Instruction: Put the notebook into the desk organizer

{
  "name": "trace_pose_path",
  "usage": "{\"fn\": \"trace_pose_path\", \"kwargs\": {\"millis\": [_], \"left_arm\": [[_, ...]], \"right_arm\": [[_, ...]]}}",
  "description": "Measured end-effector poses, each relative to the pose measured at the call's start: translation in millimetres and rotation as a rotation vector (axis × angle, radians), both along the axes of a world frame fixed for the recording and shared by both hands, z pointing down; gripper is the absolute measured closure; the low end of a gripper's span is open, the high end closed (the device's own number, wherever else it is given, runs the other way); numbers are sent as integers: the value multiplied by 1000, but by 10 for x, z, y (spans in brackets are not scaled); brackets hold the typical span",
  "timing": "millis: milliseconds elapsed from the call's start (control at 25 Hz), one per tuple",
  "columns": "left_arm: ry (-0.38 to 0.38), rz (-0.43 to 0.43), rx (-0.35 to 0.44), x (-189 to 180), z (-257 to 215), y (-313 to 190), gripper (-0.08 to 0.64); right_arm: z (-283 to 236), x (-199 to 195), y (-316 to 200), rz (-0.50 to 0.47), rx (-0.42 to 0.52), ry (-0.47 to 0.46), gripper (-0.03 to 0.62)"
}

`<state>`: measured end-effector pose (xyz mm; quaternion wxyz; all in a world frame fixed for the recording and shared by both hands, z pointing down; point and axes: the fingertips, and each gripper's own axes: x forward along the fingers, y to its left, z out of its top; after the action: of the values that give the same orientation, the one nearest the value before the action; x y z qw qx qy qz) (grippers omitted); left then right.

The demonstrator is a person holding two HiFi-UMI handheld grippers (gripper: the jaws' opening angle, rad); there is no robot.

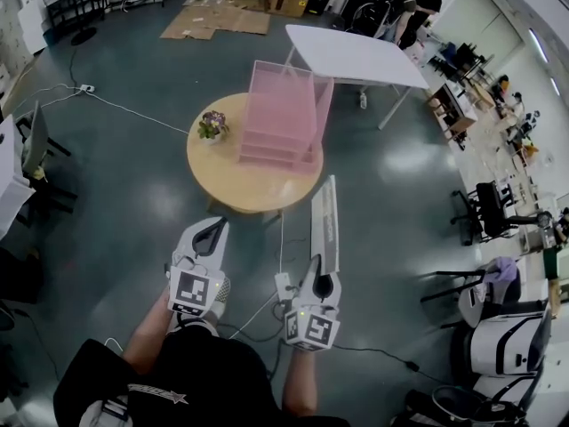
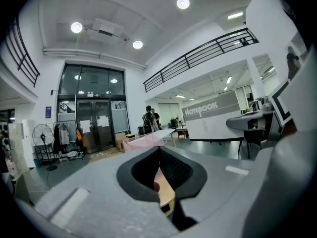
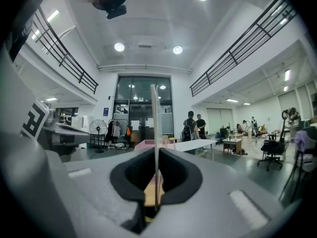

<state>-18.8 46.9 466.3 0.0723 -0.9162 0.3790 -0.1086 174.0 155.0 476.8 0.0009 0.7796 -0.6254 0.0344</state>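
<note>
step: carrying notebook [image 1: 326, 225] to desk organizer [image 1: 283, 114]. Looks early: organizer is well ahead on round table [image 1: 213, 185], nothing slotted yet.
R gripper [image 1: 321, 281]: jaws pinching notebook's lower end; book stands on edge and juts well past the jaws.
L gripper [image 1: 213, 229]: jaws pressed together, nothing btw them.
how-to: keep pinch firm and book vertical; line its thin edge w/ a tray opening before pushing in. L could steady the organizer, prob. light.
risk: long overhang past the grip, may swing or slip. Flower pot [image 1: 212, 125] sits just left of organizer, steer clear.
notebook look: thin, flat, stiff-looking, pale.
organizer look: pink, see-through plastic, boxy stacked trays.
table look: round, smooth light wood.
</note>
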Motion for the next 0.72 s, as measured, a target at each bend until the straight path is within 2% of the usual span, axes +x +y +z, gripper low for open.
{"fn": "trace_pose_path", "kwargs": {"millis": [360, 720], "left_arm": [[-2, 23, -12, 139, 54, -727, 549], [2, 36, -11, 170, 69, -1185, 549]], "right_arm": [[18, 89, -726, 14, -10, -7, 580], [15, 132, -1139, 28, -8, 22, 580]]}}
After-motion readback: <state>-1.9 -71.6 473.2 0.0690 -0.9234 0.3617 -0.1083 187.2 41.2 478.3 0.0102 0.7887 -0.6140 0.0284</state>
